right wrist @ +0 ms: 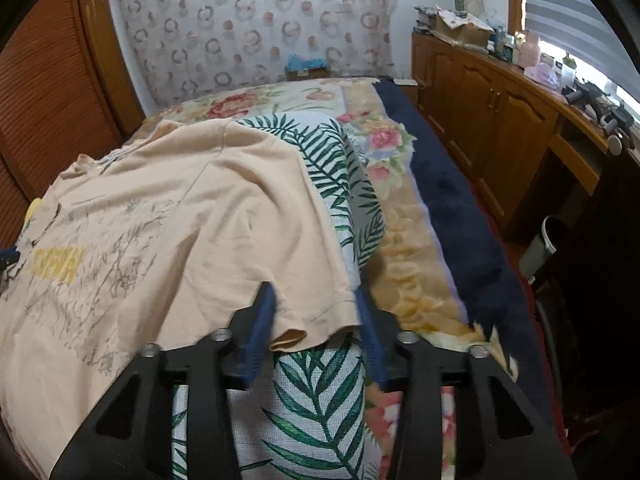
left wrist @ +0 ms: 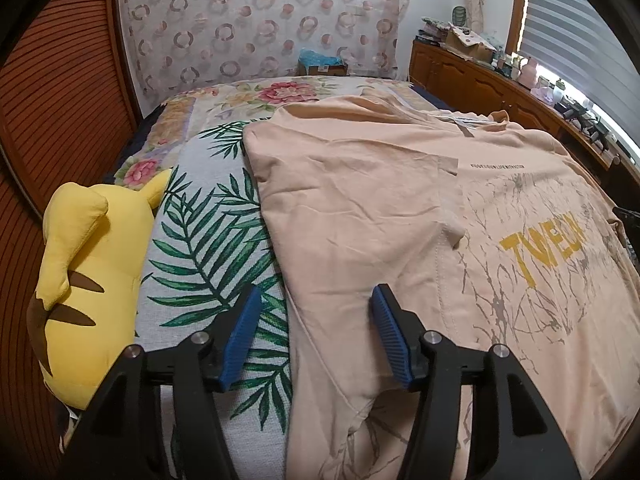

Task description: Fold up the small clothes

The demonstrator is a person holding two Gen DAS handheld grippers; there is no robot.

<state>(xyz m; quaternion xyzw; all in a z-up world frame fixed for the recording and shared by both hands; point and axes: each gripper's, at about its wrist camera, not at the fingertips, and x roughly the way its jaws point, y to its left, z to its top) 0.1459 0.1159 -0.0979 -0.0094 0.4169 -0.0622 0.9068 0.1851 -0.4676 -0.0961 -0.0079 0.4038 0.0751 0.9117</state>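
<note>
Evidently soft and light, the shirt (left wrist: 380, 208) lay flat; both grippers, left (left wrist: 316, 336) and right (right wrist: 316, 328), were spread, best pinching hems.

Daylight glares through right-hand blinds (left wrist: 568, 28); fisheye edges warp, darken.

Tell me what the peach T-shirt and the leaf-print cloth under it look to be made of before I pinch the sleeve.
T-shirt: looks like soft matte cotton jersey, going by its fine creases, limp drape and stitched hem; the fibre itself is uncertain. Leaf-print cloth: a coarser woven fabric, with a visible grid-like weave, matte, stiffer-looking. The right gripper's blue fingers straddle the sleeve hem.
</note>
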